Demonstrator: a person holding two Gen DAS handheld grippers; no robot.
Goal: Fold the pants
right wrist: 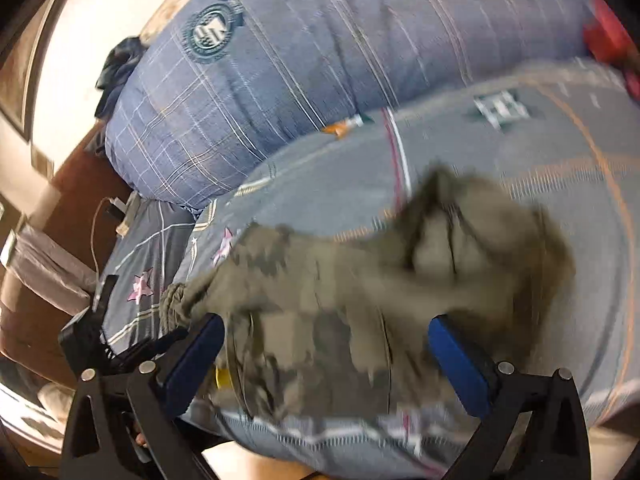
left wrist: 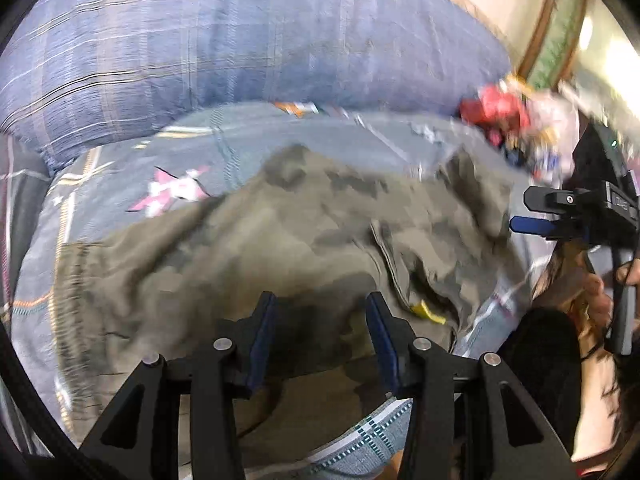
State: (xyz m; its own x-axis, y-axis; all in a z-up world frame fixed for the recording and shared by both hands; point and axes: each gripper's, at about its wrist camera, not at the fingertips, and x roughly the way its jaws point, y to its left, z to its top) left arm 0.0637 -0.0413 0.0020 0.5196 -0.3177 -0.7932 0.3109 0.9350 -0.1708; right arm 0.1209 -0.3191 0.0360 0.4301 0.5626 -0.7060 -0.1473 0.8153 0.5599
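Camouflage pants (left wrist: 304, 240) lie rumpled on the bedsheet (left wrist: 248, 148).

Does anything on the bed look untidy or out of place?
Yes. The camouflage pants lie crumpled on the bed sheet, with one end bunched into a raised heap, not flat. Nothing looks spilled or torn.

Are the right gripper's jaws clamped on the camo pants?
No, the right gripper has its jaws spread wide, the camo pants lying loose between them.

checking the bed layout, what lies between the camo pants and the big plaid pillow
Only a bare strip of the grey patterned bedsheet separates the camo pants from the plaid pillow; the right wrist view shows it.
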